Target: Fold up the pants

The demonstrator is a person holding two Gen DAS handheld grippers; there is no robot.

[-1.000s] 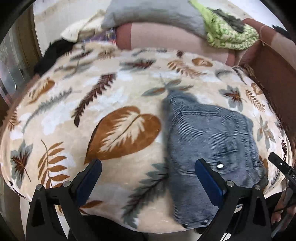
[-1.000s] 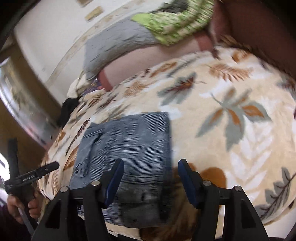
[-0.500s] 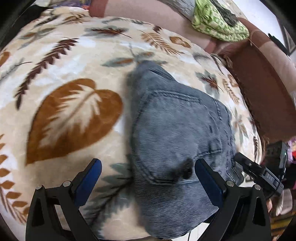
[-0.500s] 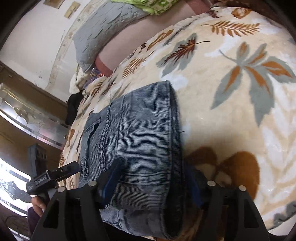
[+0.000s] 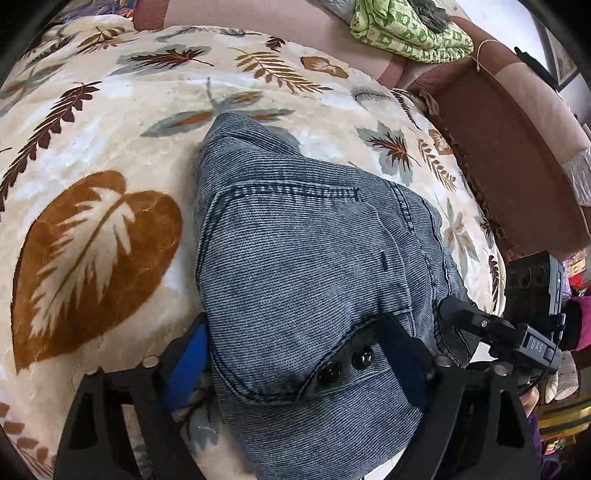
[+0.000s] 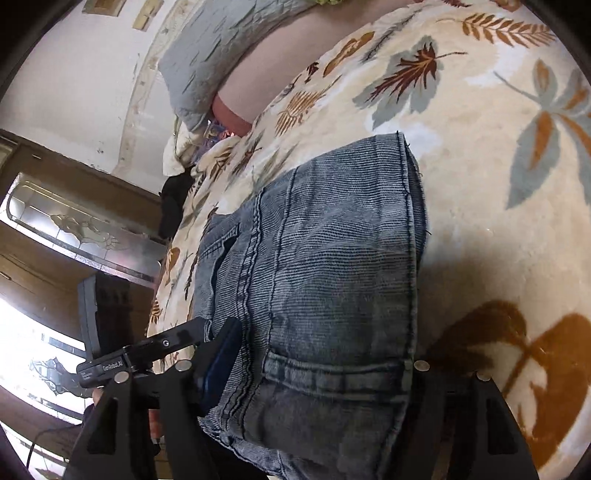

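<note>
Right at the near edge of the bed, the folded bundle of blue-grey corduroy pants [image 5: 310,280] fills the space in front of both tools, its waistband end with two dark round buttons [image 5: 345,363] hanging toward the person and its long axis running away across the cover toward the pillows. The left claw [image 5: 295,369] straddles that near end, blue pad [image 5: 186,363] against the bundle's left side and the other finger sunk in the fabric beside the buttons; its jaws are closing, fairly wide yet, with the cloth between them, and I would not call it a firm grip. The right claw [image 6: 317,365] straddles the same end from the other side, one finger [image 6: 221,354] by the seam near the pocket, the other hidden past the bundle's right edge near the belt loop [image 6: 332,373]. It stands moderately wide around the thick fold, and I cannot tell whether its pads press. Each tool shows in the other's view, just beside the pants, so neither hand is clearly nearer; both are at the waistband, and the pants stretch straight ahead of them. To my eye the coming move turns on that: lifting this near end and carrying it forward along the long axis onto the far half. Beyond lies the cream plush blanket with brown and grey leaves [image 5: 110,122], then a grey pillow [image 6: 221,48] and a green patterned cloth [image 5: 406,29] at the head.
</note>
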